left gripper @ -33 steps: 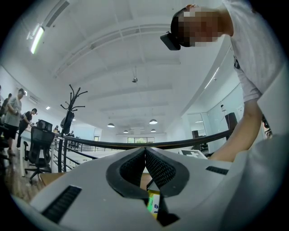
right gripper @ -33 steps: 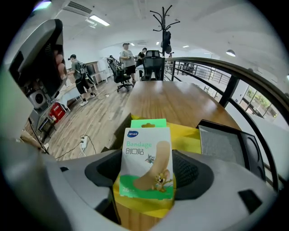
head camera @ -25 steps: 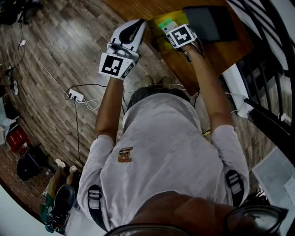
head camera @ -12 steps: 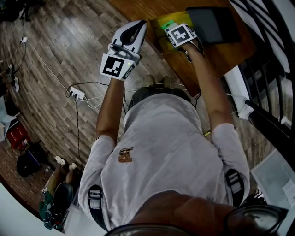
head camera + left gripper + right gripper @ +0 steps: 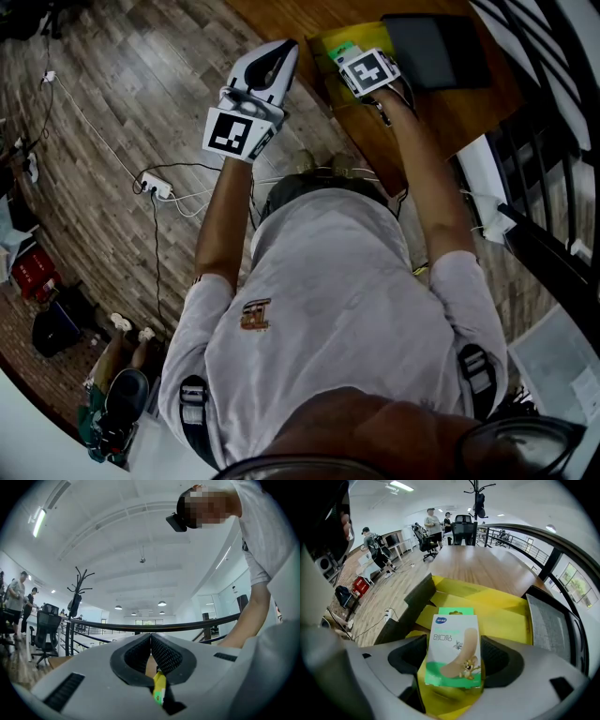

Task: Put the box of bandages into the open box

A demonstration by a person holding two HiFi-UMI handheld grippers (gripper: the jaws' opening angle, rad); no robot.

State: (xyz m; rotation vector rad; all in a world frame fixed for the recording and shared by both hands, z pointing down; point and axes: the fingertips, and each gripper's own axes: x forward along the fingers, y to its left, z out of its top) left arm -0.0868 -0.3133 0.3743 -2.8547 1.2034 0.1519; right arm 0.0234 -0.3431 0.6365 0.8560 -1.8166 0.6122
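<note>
The box of bandages (image 5: 453, 651), white and green with a cartoon plaster on it, stands upright between the jaws of my right gripper (image 5: 454, 657), which is shut on it. It hangs just above the open yellow box (image 5: 497, 613), whose flaps are spread. In the head view the right gripper (image 5: 349, 58) is over the yellow box (image 5: 323, 42) at the table's near edge, and a green corner of the bandage box (image 5: 341, 48) shows. My left gripper (image 5: 284, 52) is held off the table's left side, over the floor. Its jaws (image 5: 151, 638) meet at the tips with nothing between them.
A dark flat tablet-like slab (image 5: 555, 627) lies on the wooden table (image 5: 450, 103) right of the yellow box. A power strip with cables (image 5: 155, 195) lies on the plank floor. A black railing (image 5: 548, 56) runs along the right. People and office chairs are far off.
The right gripper with the bandage box has shifted slightly farther over the yellow box. The left gripper has hardly moved.
</note>
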